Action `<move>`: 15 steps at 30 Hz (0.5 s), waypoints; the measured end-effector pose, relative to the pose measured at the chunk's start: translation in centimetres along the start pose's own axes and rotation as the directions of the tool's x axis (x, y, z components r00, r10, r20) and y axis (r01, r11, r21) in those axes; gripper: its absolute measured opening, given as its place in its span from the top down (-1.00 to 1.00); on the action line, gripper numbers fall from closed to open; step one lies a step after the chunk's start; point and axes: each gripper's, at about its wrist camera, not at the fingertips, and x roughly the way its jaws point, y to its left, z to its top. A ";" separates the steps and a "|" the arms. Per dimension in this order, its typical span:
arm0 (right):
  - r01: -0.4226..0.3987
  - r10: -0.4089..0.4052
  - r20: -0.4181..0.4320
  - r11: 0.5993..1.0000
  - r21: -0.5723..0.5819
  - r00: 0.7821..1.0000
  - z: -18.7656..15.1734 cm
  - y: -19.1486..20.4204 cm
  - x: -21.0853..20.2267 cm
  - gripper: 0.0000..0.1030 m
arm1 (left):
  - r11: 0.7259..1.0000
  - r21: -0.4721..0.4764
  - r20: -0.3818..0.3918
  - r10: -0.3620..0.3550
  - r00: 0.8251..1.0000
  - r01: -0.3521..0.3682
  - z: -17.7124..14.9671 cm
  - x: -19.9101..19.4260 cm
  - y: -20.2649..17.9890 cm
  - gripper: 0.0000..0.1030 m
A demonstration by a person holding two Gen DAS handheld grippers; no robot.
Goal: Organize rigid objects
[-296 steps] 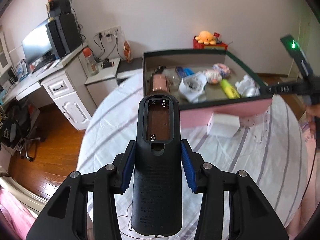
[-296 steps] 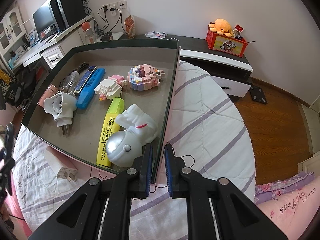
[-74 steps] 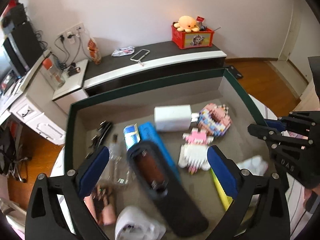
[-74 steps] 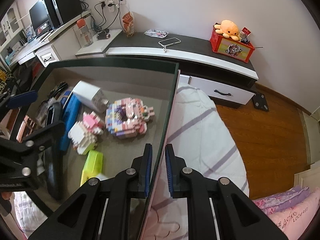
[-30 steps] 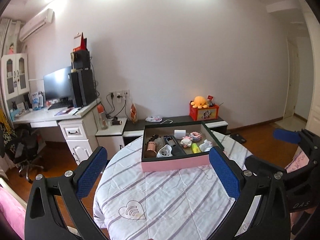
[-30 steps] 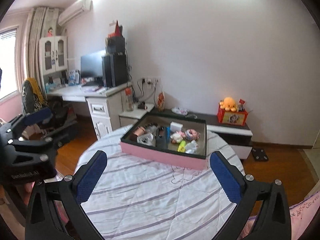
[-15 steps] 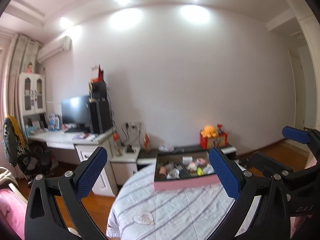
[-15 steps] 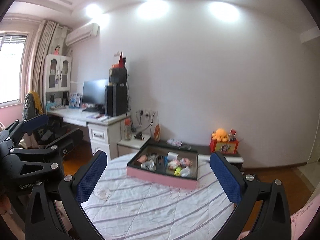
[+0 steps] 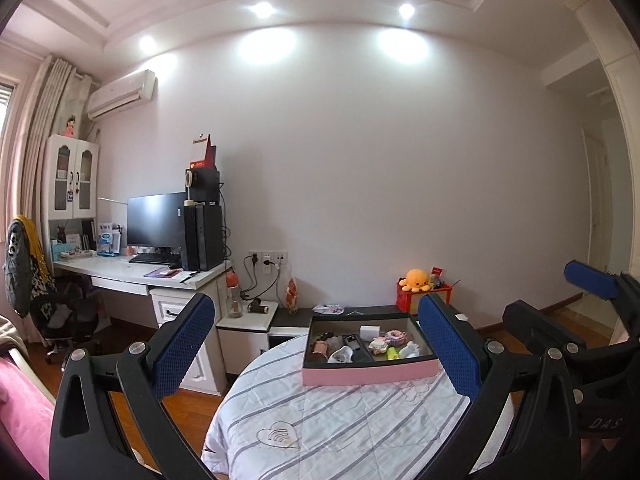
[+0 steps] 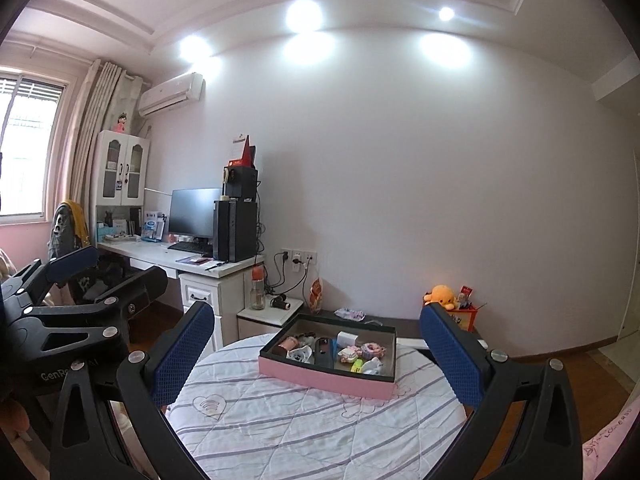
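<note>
A pink box with dark inner walls [image 9: 368, 374] [image 10: 320, 378] stands on the round table with the striped cloth [image 9: 340, 420] [image 10: 288, 420]. Inside lie a black remote [image 9: 357, 347] [image 10: 323, 352], a white charger [image 9: 369, 331] [image 10: 345, 338], brick figures, a yellow highlighter and a white toy. My left gripper [image 9: 320, 346] is open wide and empty, held well back from the table. My right gripper [image 10: 320, 350] is open wide and empty, also far back. Each gripper shows at the edge of the other's view.
A white desk [image 9: 160, 276] with monitor and computer tower stands at the left, an office chair [image 9: 48, 312] beside it. A low dark cabinet [image 10: 400, 330] behind the table carries an orange plush [image 9: 416, 279] on a red box. Wooden floor surrounds the table.
Both grippers have let go, opened wide and pulled up and back from the box. The remote and the charger now lie in the box. The view is tilted slightly more upward than half a second ago.
</note>
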 end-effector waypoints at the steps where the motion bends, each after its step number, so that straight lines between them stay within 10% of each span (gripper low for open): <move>1: 0.006 -0.006 -0.002 1.000 -0.008 1.000 -0.1 0.1 0.1 -1.00 | 1.000 0.007 0.005 0.010 1.000 -0.010 -0.1 0.0 -0.1 -1.00; 15: 0.011 -0.011 -0.024 1.000 -0.020 1.000 -0.5 0.1 0.1 -1.00 | 0.999 0.041 0.008 -0.010 1.000 0.010 -1.0 0.5 -0.5 -1.00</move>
